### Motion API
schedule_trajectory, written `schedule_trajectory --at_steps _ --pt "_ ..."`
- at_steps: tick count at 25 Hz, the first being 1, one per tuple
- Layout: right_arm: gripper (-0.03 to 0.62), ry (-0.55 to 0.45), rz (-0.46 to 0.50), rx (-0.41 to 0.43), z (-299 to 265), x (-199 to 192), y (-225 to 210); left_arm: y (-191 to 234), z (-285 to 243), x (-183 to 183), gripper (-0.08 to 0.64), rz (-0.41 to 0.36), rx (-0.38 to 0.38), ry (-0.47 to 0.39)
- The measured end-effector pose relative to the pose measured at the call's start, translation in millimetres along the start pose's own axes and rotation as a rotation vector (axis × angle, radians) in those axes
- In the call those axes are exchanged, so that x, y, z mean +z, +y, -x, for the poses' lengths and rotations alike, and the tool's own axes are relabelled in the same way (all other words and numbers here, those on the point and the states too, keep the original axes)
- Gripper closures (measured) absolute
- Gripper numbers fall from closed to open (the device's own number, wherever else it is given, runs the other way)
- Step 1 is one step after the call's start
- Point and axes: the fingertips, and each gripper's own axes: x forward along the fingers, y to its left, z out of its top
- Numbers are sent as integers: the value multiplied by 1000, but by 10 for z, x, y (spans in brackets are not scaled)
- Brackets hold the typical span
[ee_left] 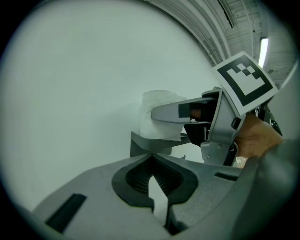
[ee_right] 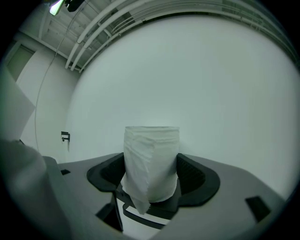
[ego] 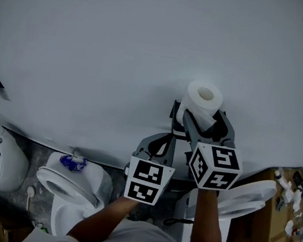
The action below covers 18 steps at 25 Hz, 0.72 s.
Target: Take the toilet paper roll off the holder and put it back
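R tool [ee_right: 151, 175] is gripping the toilet paper roll [ee_right: 151, 150] by its sides, right at the holder [ee_left: 150, 144] on the wall. L tool [ee_left: 152, 157] is sitting closed, empty. Roll is prob. light, soft, crushable, so it's wanting a gentle mid-body squeeze; the loose tail [ee_right: 139, 204] is dangling.

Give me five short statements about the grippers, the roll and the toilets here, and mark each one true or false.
1. The right gripper is shut on the toilet paper roll. True.
2. The left gripper grips the roll as well. False: its jaws are together with nothing between them.
3. A blue object lies on a toilet. True.
4. The roll lies on the floor. False: it is held up in front of the white wall.
5. The roll's paper is pink. False: it is white.
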Motion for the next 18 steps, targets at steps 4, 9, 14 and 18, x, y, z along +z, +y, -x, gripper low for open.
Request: schedule_trajectory --at_steps 4,9,14,18 --pt "253 2 -4 -7 -25 -10 -10 9 -13 -7 555 2 0 2" --pt "252 16 -4 -6 -26 -31 -11 9 -35 -25 555 4 -3 6" --pt "252 12 -28 -11 -33 -63 -16 13 -37 -17 555 5 -6 6" --pt "252 6 -37 -12 -24 -67 -11 19 -2 -17 555 7 -1 4"
